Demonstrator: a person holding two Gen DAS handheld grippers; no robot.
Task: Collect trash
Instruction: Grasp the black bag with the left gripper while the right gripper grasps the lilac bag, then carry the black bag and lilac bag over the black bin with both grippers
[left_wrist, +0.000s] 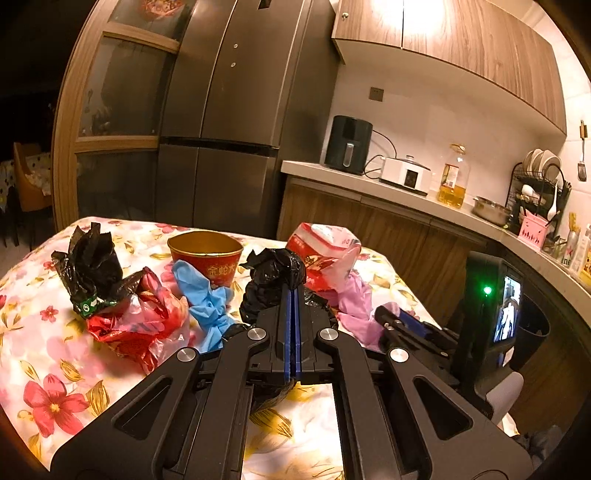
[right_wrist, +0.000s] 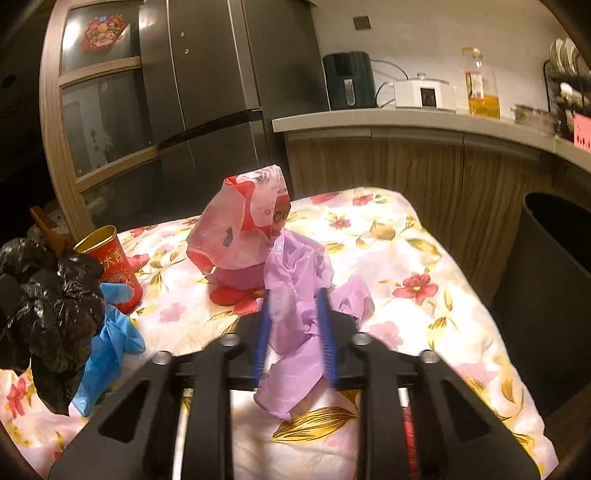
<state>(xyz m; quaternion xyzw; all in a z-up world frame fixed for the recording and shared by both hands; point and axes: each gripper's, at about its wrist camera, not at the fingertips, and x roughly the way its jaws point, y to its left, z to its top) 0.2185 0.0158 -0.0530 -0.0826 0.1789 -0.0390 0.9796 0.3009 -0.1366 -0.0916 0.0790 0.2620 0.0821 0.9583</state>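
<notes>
Trash is mostly still on the tabletop (left_wrist: 44, 332): black bag w/ green label (left_wrist: 86, 273) and red wrapper (left_wrist: 136, 328) at left of frame, blue glove (left_wrist: 207, 302) and red cup (left_wrist: 205, 256) center, red-white bag (left_wrist: 325, 254) behind. Left gripper (left_wrist: 294, 295) has jaws pressed together on the crumpled black bag (left_wrist: 273, 280), seemingly lifted. Right gripper (right_wrist: 295, 325) has jaws part open around the purple bag (right_wrist: 299, 280), not clamped yet. Dark bin (right_wrist: 554, 266) at right edge; contents not visible. Early stage, approx.
</notes>
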